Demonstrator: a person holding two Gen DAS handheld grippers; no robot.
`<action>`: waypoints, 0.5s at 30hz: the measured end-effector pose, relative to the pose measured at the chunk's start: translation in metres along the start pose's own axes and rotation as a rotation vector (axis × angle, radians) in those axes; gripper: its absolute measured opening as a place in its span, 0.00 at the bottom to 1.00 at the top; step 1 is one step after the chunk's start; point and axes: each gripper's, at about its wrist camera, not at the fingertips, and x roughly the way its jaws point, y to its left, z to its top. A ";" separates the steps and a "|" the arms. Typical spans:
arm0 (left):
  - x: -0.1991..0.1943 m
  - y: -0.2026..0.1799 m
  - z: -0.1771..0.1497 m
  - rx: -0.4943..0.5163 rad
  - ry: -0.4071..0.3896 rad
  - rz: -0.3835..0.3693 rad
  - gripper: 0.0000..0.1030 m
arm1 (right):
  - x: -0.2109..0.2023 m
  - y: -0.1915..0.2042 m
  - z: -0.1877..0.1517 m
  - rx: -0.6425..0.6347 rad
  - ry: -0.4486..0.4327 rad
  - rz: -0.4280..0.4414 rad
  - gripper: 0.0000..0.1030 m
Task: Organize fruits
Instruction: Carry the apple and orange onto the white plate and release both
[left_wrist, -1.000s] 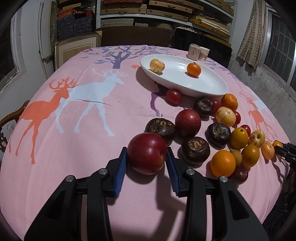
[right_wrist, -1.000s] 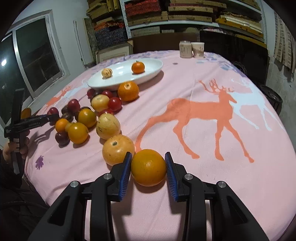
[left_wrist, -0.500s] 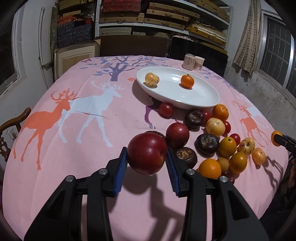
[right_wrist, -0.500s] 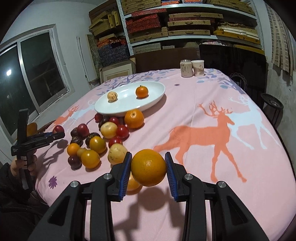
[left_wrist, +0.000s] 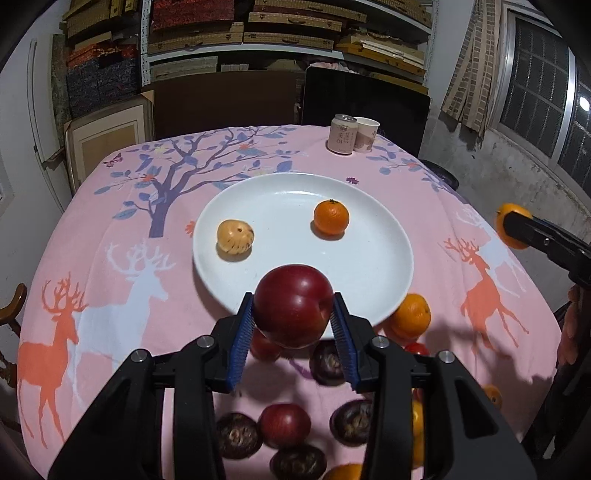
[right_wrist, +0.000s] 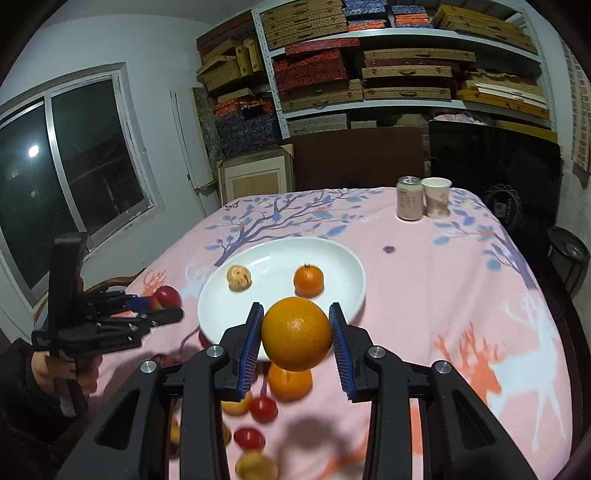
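My left gripper (left_wrist: 293, 334) is shut on a dark red apple (left_wrist: 291, 304) and holds it in the air over the near rim of the white plate (left_wrist: 369, 266). My right gripper (right_wrist: 295, 341) is shut on an orange (right_wrist: 296, 333), raised near the plate's (right_wrist: 343, 269) front edge. The plate holds a small tangerine (left_wrist: 331, 217) and a pale yellow fruit (left_wrist: 234, 236). Several loose fruits lie below the left gripper: an orange (left_wrist: 412, 315), a red apple (left_wrist: 284, 424), dark round fruits (left_wrist: 351, 422). The left gripper also shows in the right wrist view (right_wrist: 162, 306).
A drinks can (left_wrist: 342, 133) and a paper cup (left_wrist: 365, 134) stand at the table's far edge. Small red tomatoes (right_wrist: 263, 409) and yellow fruits (right_wrist: 255, 465) lie under the right gripper. Shelves with boxes and a dark chair stand behind the table.
Both grippers have lifted their fruit off the tablecloth and carried it forward to the plate. The fruit pile now lies below and behind the fingers.
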 end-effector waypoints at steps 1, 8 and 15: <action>0.010 0.000 0.008 -0.006 0.014 -0.002 0.39 | 0.013 0.000 0.006 -0.008 0.013 -0.002 0.35; 0.089 0.003 0.042 -0.026 0.130 0.011 0.39 | 0.107 -0.006 0.019 -0.051 0.128 -0.056 0.35; 0.110 0.019 0.055 -0.106 0.151 0.028 0.58 | 0.133 0.001 0.024 -0.140 0.129 -0.116 0.57</action>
